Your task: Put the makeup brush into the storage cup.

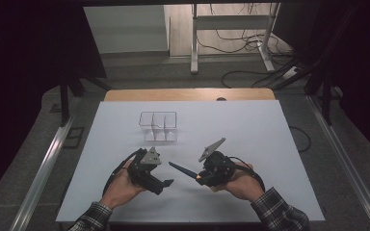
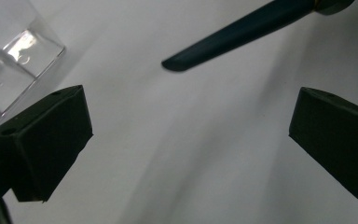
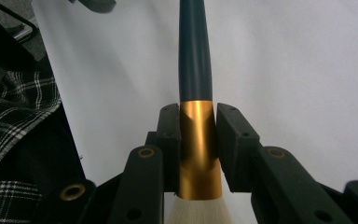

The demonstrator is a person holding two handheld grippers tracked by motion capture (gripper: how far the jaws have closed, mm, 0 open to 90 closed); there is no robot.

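One thing is in our grip so far: a makeup brush (image 3: 195,70) with a dark blue handle, a gold ferrule and pale bristles. Our right gripper (image 3: 196,149) has its jaws pressed together on the gold ferrule, bristles toward the hand and the handle sticking out ahead. In the high view the brush (image 1: 183,170) hangs just above the white table (image 1: 250,134), its handle tip aimed at our left gripper (image 1: 166,183).

Our left gripper (image 2: 186,140) stands with its jaws wide apart and nothing between them; in its own view the handle tip (image 2: 233,35) lies ahead, near but not yet between the pads. We judge the pickup as done, and what seems to be in hand is a pass from right to left, or a shared steadying of the brush. What most likely remains is carrying it to the clear divided organizer (image 1: 158,126) and dropping it into one of its compartments, all of which look empty.

The organizer stands farther up the table, well apart from both grippers, and the sheet between is bare, so nothing blocks the way. Its corner (image 2: 14,60) shows beside the left jaw. Beyond the table's far wooden edge (image 1: 188,94) we see a desk frame (image 1: 231,33) and loose cables (image 1: 250,72) on the floor, out of reach. The main risk, as we see it, is the slim handle slipping at the handover.
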